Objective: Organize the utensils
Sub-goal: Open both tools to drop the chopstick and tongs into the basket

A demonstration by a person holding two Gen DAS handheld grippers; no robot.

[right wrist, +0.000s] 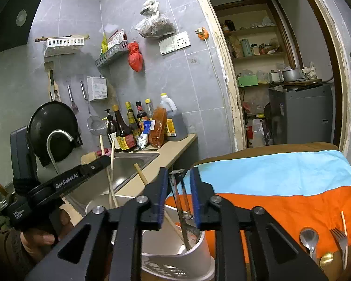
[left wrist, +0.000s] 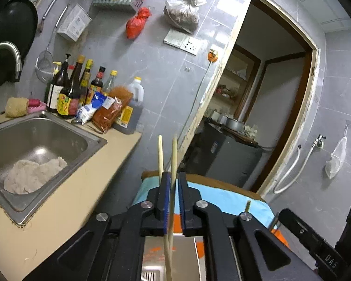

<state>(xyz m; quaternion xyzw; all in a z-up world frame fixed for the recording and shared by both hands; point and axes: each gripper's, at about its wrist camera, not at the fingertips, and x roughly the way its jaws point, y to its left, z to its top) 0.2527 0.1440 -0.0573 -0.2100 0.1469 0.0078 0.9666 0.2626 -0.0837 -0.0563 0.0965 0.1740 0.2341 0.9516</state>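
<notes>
Wooden chopsticks (left wrist: 173, 159) vanish below left tool (left wrist: 174, 187).

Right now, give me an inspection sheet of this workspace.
Surface: blue, orange and brown cloth.
Job's things: white holder with a metal utensil standing in it; spoon, fork and loose chopstick lying on the cloth.
Clutter: bottles and packets beside the sink.
Grippers: left gripper open around two chopsticks; right gripper open around the metal utensil.
Cables: white cord hanging down the wall.
Surroundings: tiled walls, open doorway to shelves.
</notes>
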